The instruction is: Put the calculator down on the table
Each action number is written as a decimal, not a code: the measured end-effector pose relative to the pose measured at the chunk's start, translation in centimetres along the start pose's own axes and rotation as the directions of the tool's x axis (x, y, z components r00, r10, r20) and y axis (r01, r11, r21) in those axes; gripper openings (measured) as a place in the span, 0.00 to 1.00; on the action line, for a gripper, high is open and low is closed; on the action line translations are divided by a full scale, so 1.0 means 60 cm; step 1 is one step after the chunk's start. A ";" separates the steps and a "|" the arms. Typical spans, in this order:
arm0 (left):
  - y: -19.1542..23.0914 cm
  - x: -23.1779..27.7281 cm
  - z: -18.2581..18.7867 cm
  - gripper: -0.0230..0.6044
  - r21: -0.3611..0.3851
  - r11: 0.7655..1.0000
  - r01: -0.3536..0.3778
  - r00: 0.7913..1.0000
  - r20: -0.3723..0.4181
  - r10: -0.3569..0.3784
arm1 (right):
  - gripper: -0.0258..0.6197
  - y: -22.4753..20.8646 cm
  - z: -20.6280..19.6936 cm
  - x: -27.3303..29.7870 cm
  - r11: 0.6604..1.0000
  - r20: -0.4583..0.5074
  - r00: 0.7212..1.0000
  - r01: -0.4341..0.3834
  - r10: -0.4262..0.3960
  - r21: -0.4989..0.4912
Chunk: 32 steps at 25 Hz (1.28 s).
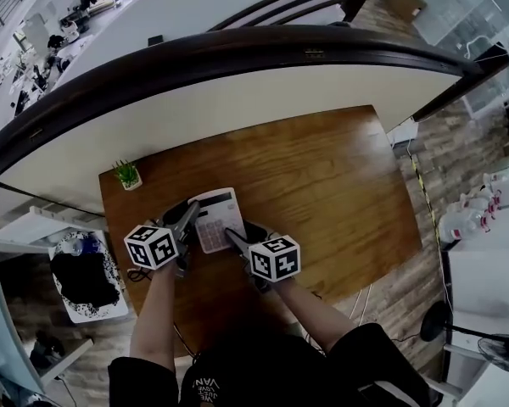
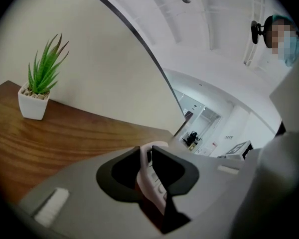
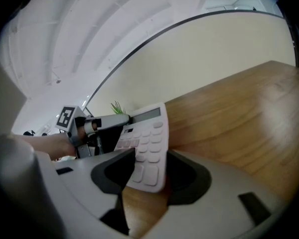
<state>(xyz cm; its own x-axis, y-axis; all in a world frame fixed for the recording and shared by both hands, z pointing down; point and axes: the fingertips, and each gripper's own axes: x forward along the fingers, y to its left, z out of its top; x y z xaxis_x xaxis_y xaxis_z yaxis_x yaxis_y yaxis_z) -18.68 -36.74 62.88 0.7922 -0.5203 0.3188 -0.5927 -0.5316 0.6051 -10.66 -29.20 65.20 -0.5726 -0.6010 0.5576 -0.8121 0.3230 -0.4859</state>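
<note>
Wooden table (image 1: pixel 322 168), brown with a glossy grain, is backed by a curved cream partition (image 1: pixel 237 100) with a dark rim. Head view: I see a white rectangular calculator (image 1: pixel 216 219) over the near left part of the table. It is pinched on both sides. The left gripper (image 1: pixel 185 223) has the left edge, and the right gripper (image 1: pixel 235 240) has the near right corner. A small plant (image 1: pixel 127 175) stands well to the far left by the partition.

Left gripper view: the dark pads of the left gripper (image 2: pixel 147 166) stand narrow, clamped on the thin white edge of the calculator (image 2: pixel 148 176), which I see edge-on with rounded keys showing. The plant (image 2: pixel 34 103) has spiky green leaves in a square white pot with pebbles. It sits upright on the wood at far left.

Right gripper view: the right gripper (image 3: pixel 149 176) clamps the near corner of the calculator (image 3: pixel 147 143). The calculator's face is tilted, with smooth pale keys and a grey display strip at the far end. Wood grain shows under the near corner. I can't tell if the far end touches the table. The left gripper (image 3: pixel 109 121) is on the opposite edge.
</note>
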 end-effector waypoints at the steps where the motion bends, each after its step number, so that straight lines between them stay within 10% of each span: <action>1: 0.003 0.004 -0.001 0.15 0.002 1.000 -0.005 1.000 -0.003 0.005 | 0.31 -0.004 0.000 0.003 1.000 -0.003 1.000 0.005 -0.005 -0.001; 32: 0.034 0.035 -0.022 0.19 0.104 0.981 -0.163 0.982 -0.075 0.171 | 0.33 -0.034 0.007 0.022 0.972 -0.086 0.988 0.107 -0.127 -0.209</action>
<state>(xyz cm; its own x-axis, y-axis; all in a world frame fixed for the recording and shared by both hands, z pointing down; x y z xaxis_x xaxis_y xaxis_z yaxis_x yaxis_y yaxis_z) -18.02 -38.05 65.72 0.6876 -0.5521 0.4717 -0.7259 -0.5059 0.4660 -9.70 -30.98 66.64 -0.4725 -0.5723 0.6702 -0.8738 0.4031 -0.2719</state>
